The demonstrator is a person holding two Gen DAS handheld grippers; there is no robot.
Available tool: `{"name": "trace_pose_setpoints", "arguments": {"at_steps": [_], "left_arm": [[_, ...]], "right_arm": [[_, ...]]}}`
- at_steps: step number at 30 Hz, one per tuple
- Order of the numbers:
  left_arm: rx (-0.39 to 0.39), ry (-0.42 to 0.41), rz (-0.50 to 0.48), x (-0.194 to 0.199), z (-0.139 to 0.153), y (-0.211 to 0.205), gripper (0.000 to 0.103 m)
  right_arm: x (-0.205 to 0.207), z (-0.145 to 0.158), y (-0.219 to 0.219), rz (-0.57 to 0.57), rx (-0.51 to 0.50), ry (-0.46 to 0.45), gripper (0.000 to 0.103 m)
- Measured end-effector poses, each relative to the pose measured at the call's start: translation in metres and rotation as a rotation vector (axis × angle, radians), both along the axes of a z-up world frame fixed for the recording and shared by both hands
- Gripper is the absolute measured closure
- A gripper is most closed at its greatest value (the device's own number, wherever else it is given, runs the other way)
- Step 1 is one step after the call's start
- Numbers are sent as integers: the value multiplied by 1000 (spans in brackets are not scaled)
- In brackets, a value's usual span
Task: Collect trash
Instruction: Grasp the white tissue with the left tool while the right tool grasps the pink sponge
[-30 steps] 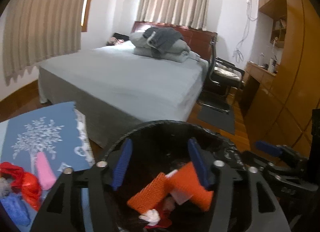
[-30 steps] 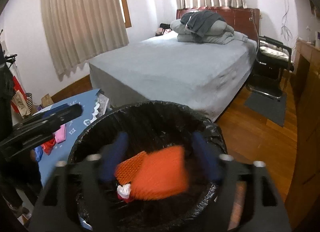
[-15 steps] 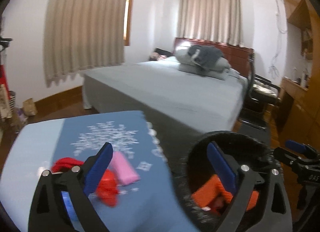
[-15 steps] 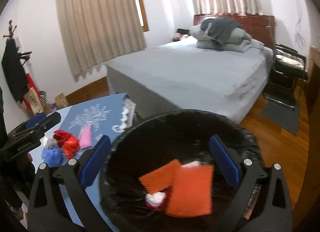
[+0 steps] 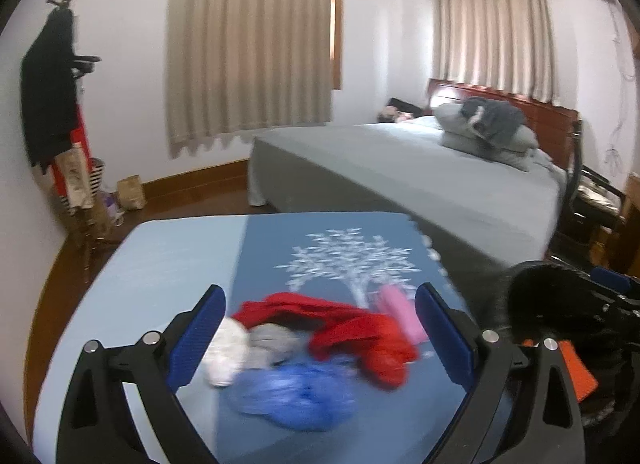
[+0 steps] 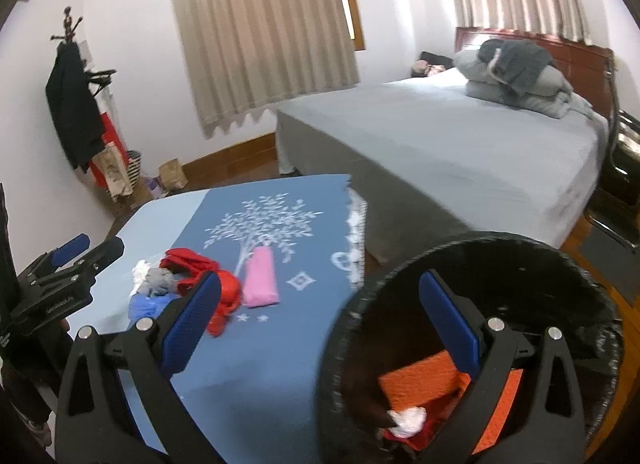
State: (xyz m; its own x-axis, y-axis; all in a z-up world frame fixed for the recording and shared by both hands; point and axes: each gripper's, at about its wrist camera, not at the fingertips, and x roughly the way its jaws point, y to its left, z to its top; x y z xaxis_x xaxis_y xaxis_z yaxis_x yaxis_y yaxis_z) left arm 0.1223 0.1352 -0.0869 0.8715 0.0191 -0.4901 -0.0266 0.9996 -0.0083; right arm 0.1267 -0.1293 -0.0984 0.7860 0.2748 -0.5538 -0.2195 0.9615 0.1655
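Both jaws spread wide and hold nothing: the left gripper (image 5: 320, 328) hovers above a heap of red, blue, grey, white and pink crumpled trash (image 5: 316, 344) on the blue tree-patterned tablecloth (image 6: 280, 223). The right gripper (image 6: 320, 308) straddles the rim of the black-lined round bin (image 6: 520, 264), where flat orange mesh pieces (image 6: 420, 384) lie.

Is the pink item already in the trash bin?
No, the pink item lies on the blue tablecloth beside the red scraps, outside the black bin.
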Motion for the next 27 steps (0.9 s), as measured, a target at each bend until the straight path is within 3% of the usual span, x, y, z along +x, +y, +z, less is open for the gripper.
{"name": "trace_pose_setpoints", "arguments": {"at_steps": [13,27], "left_arm": [[12,87,156,11,-41,74,12],[-29,190,150,43,-81,94,22]], "right_arm": [[35,-27,65,77,-50,26,7],[73,-54,85,79,-70,73,7]]}}
